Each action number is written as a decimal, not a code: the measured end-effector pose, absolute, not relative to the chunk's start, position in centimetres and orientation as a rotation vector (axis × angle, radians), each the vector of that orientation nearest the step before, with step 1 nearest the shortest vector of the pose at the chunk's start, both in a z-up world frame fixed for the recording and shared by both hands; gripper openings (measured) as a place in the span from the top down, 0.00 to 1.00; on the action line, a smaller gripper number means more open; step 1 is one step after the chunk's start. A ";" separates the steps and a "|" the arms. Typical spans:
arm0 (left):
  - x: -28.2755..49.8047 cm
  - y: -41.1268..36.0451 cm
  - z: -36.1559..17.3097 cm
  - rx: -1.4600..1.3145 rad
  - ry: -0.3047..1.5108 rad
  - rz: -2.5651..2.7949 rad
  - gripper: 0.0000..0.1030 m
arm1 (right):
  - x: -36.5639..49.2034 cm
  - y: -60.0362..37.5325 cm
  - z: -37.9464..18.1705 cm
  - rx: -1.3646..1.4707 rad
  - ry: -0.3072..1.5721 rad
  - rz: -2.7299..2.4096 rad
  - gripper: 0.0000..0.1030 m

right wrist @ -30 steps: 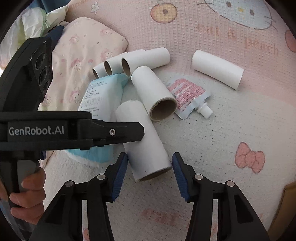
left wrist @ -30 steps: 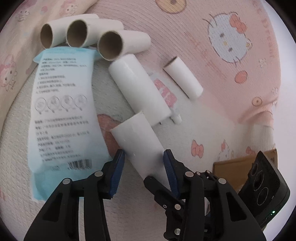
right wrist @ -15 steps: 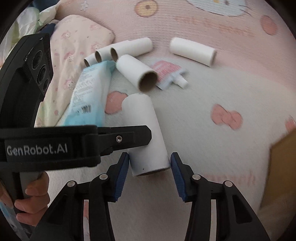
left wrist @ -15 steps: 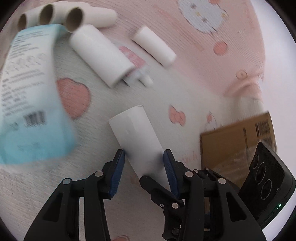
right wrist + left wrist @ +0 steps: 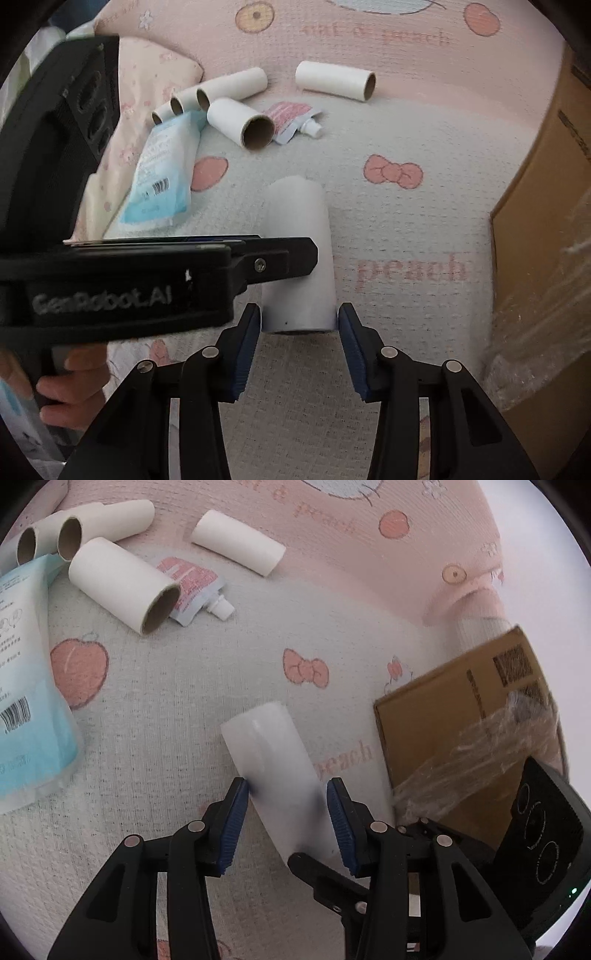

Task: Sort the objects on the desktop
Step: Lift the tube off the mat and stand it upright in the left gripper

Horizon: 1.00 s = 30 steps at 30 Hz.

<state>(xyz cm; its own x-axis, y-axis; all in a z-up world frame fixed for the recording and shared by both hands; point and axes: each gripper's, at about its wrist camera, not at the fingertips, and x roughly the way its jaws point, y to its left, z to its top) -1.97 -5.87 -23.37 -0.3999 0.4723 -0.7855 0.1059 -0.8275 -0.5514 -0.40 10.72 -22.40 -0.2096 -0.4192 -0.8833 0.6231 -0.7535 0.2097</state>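
A white cardboard tube [image 5: 266, 746] hangs above the blanket, gripped from two sides. My left gripper [image 5: 286, 794] is shut on its middle, both blue pads against its sides, the jaws easing open slightly. In the right wrist view the same tube [image 5: 295, 210] ends between the pads of my right gripper [image 5: 299, 317], whose jaws are closing and touch both sides of that end. The left gripper's black finger [image 5: 288, 258] crosses the tube there. A brown cardboard box [image 5: 443, 731] lies to the right of the tube.
Several more tubes lie at the far left: a thick tube [image 5: 122, 583], a short tube [image 5: 236, 542] and thin ones [image 5: 92, 520]. A red-and-white spout pouch [image 5: 192, 587] and a blue-and-white packet [image 5: 26, 709] lie beside them. A hand [image 5: 74, 373] grips the left tool.
Both grippers have carried the tube to the right, away from the pile, and the cardboard box has come into view. The right gripper's jaws have narrowed onto the tube's end.
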 end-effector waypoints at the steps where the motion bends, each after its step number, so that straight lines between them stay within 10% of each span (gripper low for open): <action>1: -2.2 -6.2 -23.3 -1.562 -0.821 2.320 0.52 | -0.6 11.0 -22.1 1.374 0.223 -2.019 0.60; 13: -3.5 -9.2 -25.6 -1.586 -1.128 2.215 0.56 | -3.4 9.1 -22.9 1.448 0.168 -1.966 0.57; 30: -3.2 -8.8 -25.1 -1.556 -1.092 2.229 0.59 | -4.1 8.2 -24.7 1.567 0.091 -1.882 0.60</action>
<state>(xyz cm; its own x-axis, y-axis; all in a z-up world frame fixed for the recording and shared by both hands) -3.16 -8.81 -25.13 -0.4197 0.5514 -0.7210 0.2319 -0.7029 -0.6725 -4.10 8.15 -24.69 -0.0469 -0.4468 -0.8934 0.5312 -0.7686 0.3565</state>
